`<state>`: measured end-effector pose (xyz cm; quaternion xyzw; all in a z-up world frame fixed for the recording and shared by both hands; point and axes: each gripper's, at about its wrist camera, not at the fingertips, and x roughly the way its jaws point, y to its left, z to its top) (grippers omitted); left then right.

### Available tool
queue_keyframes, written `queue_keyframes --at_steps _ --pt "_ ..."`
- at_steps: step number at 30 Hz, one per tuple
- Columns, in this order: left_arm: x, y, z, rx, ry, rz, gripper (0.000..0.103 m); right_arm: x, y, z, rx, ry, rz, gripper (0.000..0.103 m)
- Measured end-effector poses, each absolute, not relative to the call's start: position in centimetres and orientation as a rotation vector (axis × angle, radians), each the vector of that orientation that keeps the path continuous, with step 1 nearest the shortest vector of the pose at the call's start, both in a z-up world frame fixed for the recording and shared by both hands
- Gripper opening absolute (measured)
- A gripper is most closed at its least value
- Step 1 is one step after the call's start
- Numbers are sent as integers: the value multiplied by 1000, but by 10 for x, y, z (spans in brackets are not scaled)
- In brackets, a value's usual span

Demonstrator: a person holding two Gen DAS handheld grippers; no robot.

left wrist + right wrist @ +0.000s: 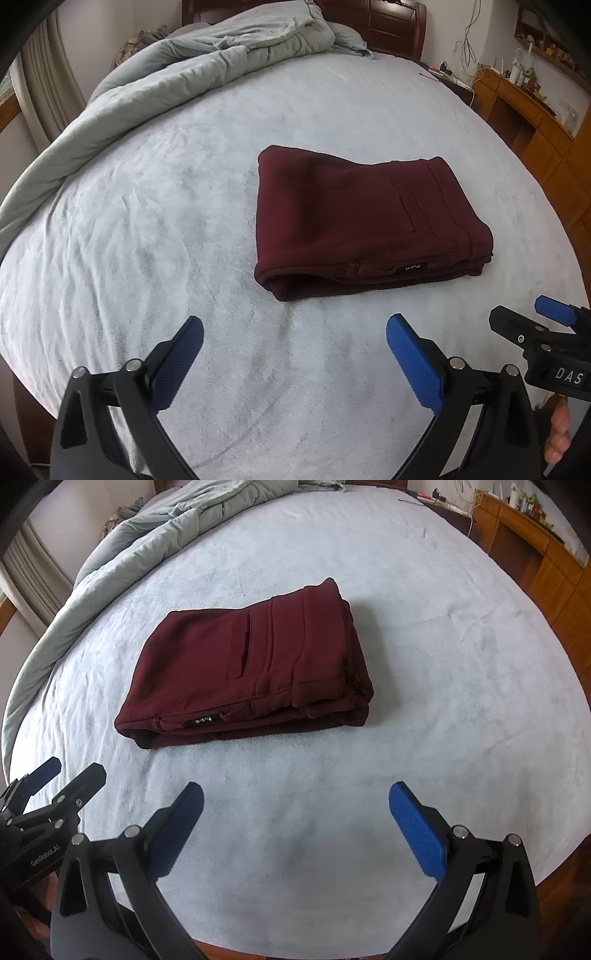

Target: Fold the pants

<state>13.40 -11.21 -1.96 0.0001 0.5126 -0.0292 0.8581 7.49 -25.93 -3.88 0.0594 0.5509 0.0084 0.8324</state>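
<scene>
The maroon pants [362,221] lie folded into a compact rectangle on the pale blue bed sheet [184,221], with a pocket slit and a black label on top; they also show in the right wrist view [255,672]. My left gripper [295,332] is open and empty, above the sheet near the bed's front edge, short of the pants. My right gripper [295,801] is open and empty, also back from the pants. Each gripper shows at the edge of the other's view: the right one [532,314] and the left one [70,771].
A rumpled grey-green duvet [166,74] is heaped along the far left of the bed, below a dark wooden headboard [388,22]. A wooden desk with clutter [524,99] stands to the right. Curtains [44,85] hang at the left.
</scene>
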Motion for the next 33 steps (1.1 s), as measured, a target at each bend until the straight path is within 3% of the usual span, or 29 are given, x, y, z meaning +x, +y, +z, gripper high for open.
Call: queue_keyframes --at_steps 33 --pt "131 -123 -18 -2 1079 -89 99 78 -252 -53 71 1205 7 100"
